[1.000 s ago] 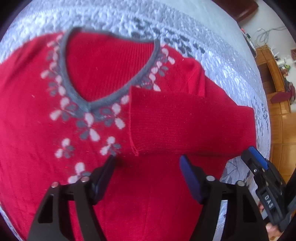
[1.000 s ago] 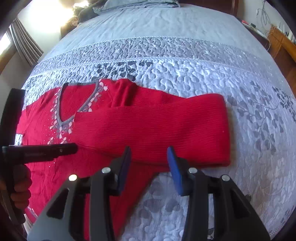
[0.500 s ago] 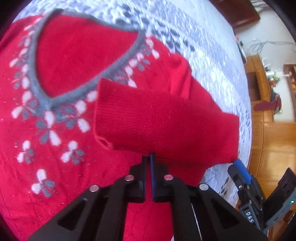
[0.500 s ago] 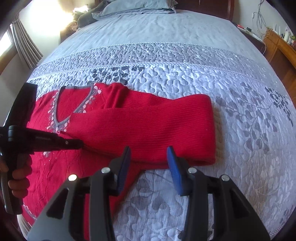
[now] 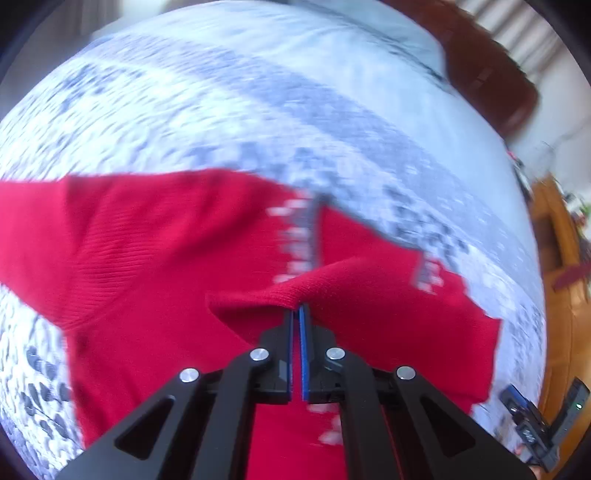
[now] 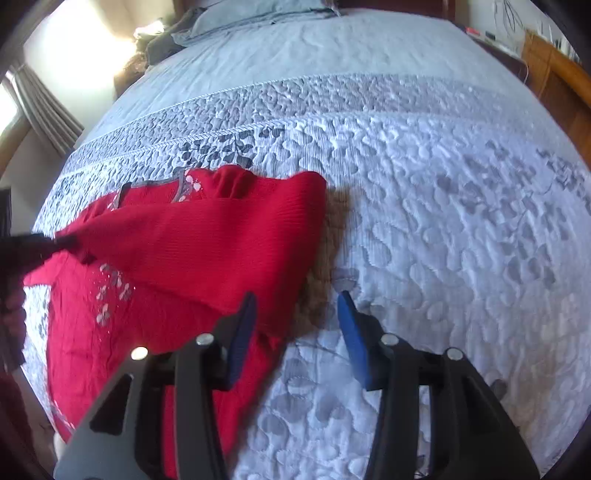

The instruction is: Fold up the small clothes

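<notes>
A red knit sweater (image 6: 192, 258) with a grey V-neck and white-and-grey flowers lies on the quilted bed. My left gripper (image 5: 296, 314) is shut on the sweater's folded sleeve (image 5: 332, 291) and lifts it off the body, stretched across the chest. In the right wrist view the left gripper (image 6: 55, 242) shows at the far left, pulling the sleeve (image 6: 221, 243) taut. My right gripper (image 6: 295, 314) is open and empty, its fingers just above the sleeve's near edge and the bedspread. The left wrist view is motion-blurred.
The grey-white floral bedspread (image 6: 424, 184) covers the whole bed. Pillows and folded grey cloth (image 6: 236, 18) lie at the head. A wooden cabinet (image 6: 561, 77) stands to the right, and curtains (image 6: 44, 107) hang at the left.
My left gripper closed on the sleeve, then lifted and pulled it leftward across the sweater; the sleeve's outer fold shifted left. My right gripper stayed open.
</notes>
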The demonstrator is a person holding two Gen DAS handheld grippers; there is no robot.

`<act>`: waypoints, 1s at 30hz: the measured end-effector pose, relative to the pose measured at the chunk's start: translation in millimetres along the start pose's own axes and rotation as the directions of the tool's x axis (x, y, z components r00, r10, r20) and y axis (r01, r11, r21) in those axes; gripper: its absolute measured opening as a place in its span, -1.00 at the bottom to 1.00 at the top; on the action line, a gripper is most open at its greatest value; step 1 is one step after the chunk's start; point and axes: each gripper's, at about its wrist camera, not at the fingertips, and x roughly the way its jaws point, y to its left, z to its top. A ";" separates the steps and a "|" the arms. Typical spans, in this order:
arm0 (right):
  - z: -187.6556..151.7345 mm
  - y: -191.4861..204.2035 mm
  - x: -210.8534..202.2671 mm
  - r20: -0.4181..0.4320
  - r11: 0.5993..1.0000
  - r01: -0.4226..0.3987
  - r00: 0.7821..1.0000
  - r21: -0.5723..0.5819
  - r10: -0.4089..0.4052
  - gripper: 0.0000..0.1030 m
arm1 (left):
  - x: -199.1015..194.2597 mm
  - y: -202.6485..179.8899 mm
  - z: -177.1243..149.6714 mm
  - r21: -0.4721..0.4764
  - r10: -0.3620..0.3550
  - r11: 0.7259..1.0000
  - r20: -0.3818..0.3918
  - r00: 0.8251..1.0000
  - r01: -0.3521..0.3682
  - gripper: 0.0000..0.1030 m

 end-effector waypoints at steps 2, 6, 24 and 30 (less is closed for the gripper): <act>4.3 -2.0 10.2 -0.023 1.000 -0.019 1.000 0.018 0.019 -0.08 | 5.3 22.1 4.8 -0.039 0.020 0.999 0.005 1.000 -0.020 -0.95; 12.4 -3.1 28.0 -0.065 0.999 -0.038 0.997 0.033 0.040 -0.01 | 10.9 49.5 7.4 -0.109 0.004 0.994 0.021 1.000 -0.001 -1.00; 15.5 7.1 57.6 -0.151 0.986 -0.150 0.976 0.066 0.159 -0.85 | 16.6 74.4 3.0 -0.258 -0.229 0.945 -0.078 0.970 0.202 -0.84; 15.0 15.9 64.6 -0.154 0.994 -0.105 0.983 -0.007 0.103 -0.84 | 30.7 75.6 12.5 -0.316 -0.221 0.931 -0.083 0.972 0.185 -0.71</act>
